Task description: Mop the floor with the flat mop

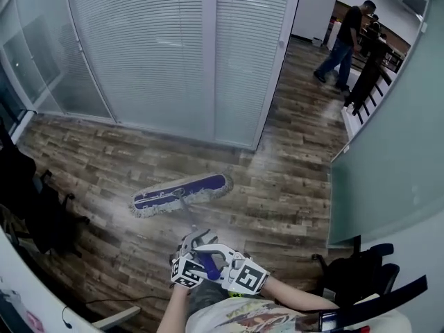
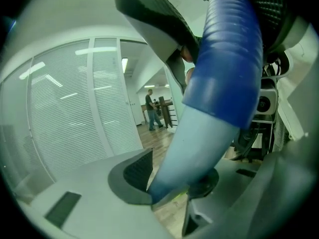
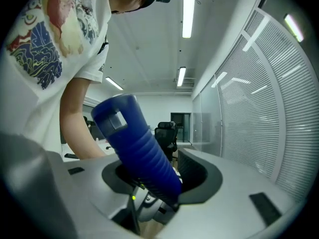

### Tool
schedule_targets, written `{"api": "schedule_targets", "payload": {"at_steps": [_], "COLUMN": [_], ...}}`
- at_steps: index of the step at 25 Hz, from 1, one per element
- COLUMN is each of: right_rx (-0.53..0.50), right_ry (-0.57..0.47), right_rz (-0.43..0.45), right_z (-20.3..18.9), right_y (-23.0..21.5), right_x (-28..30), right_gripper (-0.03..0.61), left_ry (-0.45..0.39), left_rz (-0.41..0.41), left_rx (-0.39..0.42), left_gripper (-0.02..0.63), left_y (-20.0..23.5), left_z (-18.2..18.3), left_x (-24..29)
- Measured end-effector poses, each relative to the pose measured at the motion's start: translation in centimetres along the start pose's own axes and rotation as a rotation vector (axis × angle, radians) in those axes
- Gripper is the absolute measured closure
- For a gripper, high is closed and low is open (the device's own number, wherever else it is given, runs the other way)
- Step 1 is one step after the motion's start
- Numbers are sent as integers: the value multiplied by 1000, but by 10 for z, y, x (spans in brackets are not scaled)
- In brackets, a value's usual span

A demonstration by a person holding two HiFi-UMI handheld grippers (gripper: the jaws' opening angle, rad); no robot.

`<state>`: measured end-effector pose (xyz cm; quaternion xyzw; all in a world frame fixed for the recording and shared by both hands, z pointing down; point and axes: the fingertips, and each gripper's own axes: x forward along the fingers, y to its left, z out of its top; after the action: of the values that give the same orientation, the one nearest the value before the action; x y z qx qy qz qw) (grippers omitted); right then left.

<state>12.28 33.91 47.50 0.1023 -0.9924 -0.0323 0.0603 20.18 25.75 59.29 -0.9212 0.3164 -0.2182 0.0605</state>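
- Fingers of the left gripper (image 2: 172,179) pinch the mop handle (image 2: 199,138) on its pale shaft; those of the right gripper (image 3: 158,179) clamp the ribbed blue end.
- The mop head (image 1: 182,193) sits flat on the floor (image 1: 104,158), out ahead of both, long axis crosswise to the handle. The left gripper is nearer the mop head.

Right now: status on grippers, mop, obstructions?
Left gripper, right gripper shut on mop handle. Flat mop head on wood floor. Office chair left, person far off.
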Motion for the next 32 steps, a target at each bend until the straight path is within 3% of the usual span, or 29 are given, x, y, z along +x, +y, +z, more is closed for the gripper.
{"api": "schedule_targets", "payload": {"at_steps": [8, 12, 21, 28, 32], "right_rx": [34, 58, 68, 33, 26], "right_ry": [9, -8, -13, -21, -40], "right_rz": [168, 206, 231, 243, 244], "right_z": [14, 4, -9, -17, -15], "right_y": [122, 143, 113, 82, 48], "right_x": [-85, -113, -126, -88, -48], "right_gripper": [377, 373, 368, 368, 367], "left_ry": [23, 49, 79, 73, 66], "left_rz": [76, 72, 43, 62, 69], "left_rx": [-84, -58, -25, -25, -25], "left_gripper": [509, 509, 509, 509, 509], "left_y": [-127, -162, -152, -104, -54], "left_z": [35, 35, 39, 18, 4], "left_x": [-50, -47, -16, -10, -6]}}
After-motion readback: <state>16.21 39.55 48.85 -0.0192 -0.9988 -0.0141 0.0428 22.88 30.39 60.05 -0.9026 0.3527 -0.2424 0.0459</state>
